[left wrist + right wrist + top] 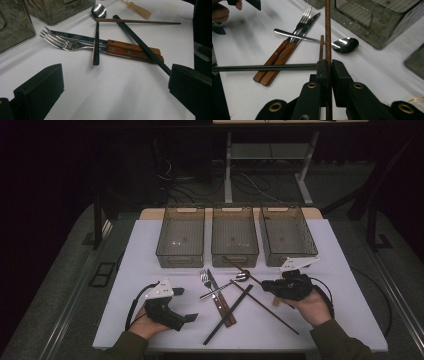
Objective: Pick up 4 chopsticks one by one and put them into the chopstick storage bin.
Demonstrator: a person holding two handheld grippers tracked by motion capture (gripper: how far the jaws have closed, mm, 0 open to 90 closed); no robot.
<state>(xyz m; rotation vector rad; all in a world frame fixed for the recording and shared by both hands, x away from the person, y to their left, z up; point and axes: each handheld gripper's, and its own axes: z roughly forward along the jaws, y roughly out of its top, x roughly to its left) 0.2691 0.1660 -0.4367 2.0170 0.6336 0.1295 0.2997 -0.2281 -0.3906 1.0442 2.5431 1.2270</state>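
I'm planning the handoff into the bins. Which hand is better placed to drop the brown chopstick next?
Right. The right gripper is already shut on the brown chopstick, close to the bins. The left gripper sits open at the near edge, holding nothing.

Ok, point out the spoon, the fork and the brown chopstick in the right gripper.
spoon (344,45), right gripper view, on its bowl.
fork (53,40), left gripper view, on its tines.
brown chopstick (328,30), right gripper view, on its shaft above the jaws.
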